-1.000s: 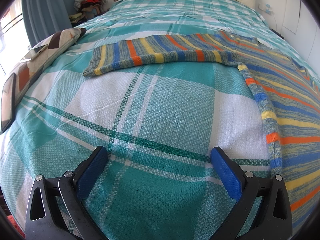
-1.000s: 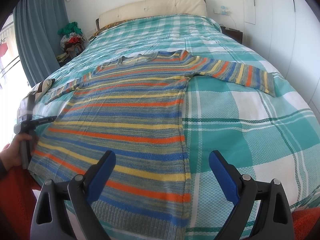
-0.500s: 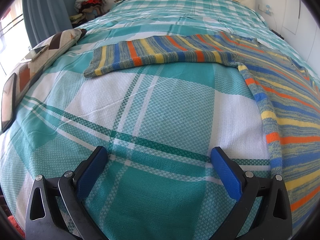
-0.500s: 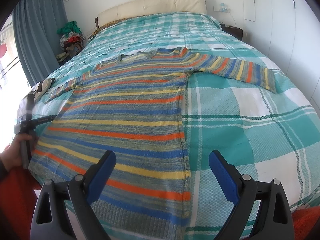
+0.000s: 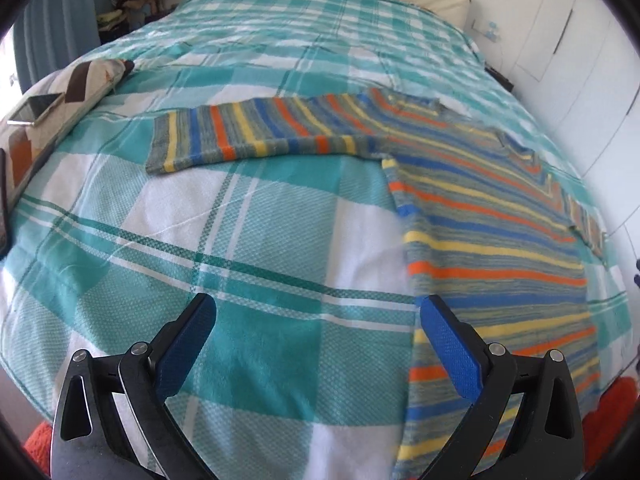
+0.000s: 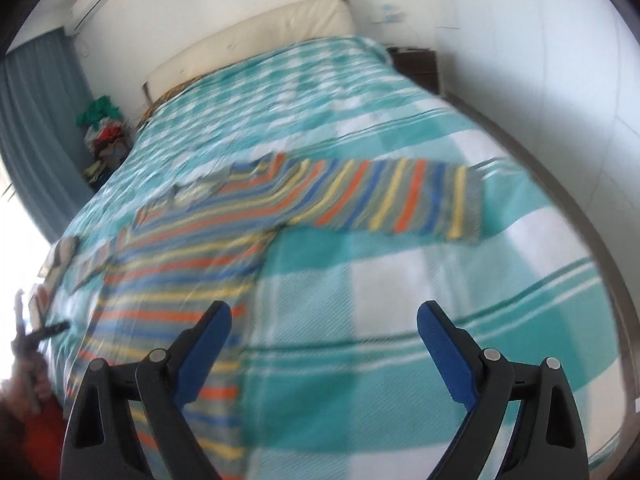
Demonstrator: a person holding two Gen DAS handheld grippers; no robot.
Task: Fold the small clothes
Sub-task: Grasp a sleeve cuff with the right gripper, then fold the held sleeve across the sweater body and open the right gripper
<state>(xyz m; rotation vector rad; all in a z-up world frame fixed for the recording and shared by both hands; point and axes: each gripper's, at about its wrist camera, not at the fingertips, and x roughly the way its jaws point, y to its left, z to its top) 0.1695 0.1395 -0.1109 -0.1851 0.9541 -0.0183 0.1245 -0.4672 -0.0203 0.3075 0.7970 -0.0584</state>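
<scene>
So both tools spread wide, nothing gripped, striped sweater laid out flat on the bed

Left tool (image 5: 318,322) hangs over bare teal plaid bedspread (image 5: 248,240), its right finger just over the sweater (image 5: 492,232) edge; one sleeve stretches left toward a patterned pillow (image 5: 60,116) with a phone (image 5: 34,110) on it; right tool (image 6: 324,328) view is blurry, jaws wide, sweater (image 6: 192,256) far left, other sleeve reaching right; cream headboard (image 6: 256,40) at the far end.
</scene>
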